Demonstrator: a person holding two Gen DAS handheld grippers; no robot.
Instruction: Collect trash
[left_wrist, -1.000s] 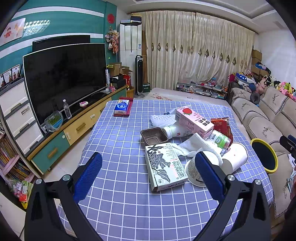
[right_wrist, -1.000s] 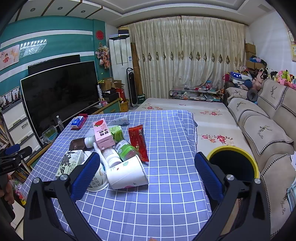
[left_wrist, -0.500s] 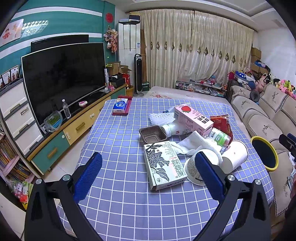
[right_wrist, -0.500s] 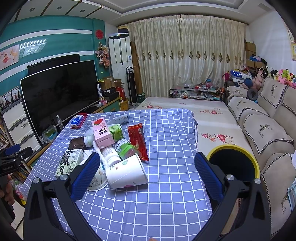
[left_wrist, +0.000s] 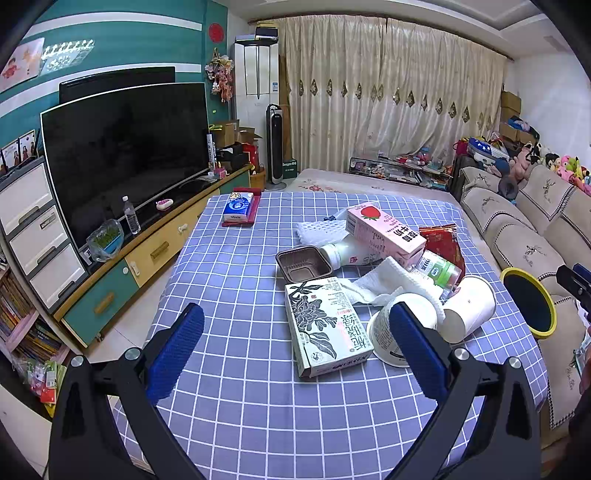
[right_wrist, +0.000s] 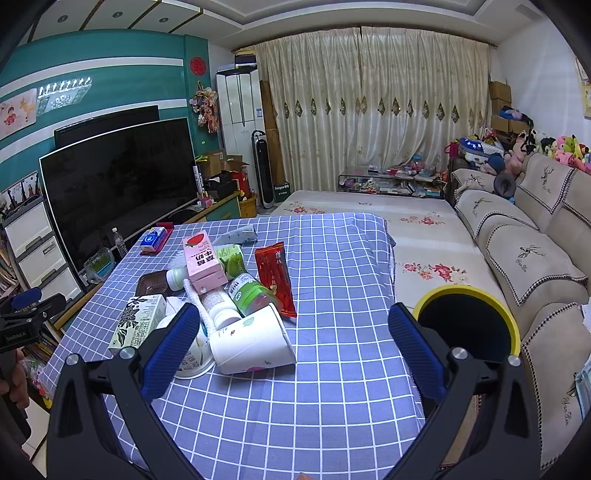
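Both my tongs stood wide open and empty: left tongs (left_wrist: 295, 343) low in its frame over the carton (left_wrist: 325, 325), right tongs (right_wrist: 291, 343) low in its frame before the cup (right_wrist: 251, 339). Over the last second the left view had crept slightly closer; nothing on the table (right_wrist: 332, 258) moved. So no trash was collected yet; the bin (right_wrist: 469, 325) waited at the right of my right frame, beside the table.
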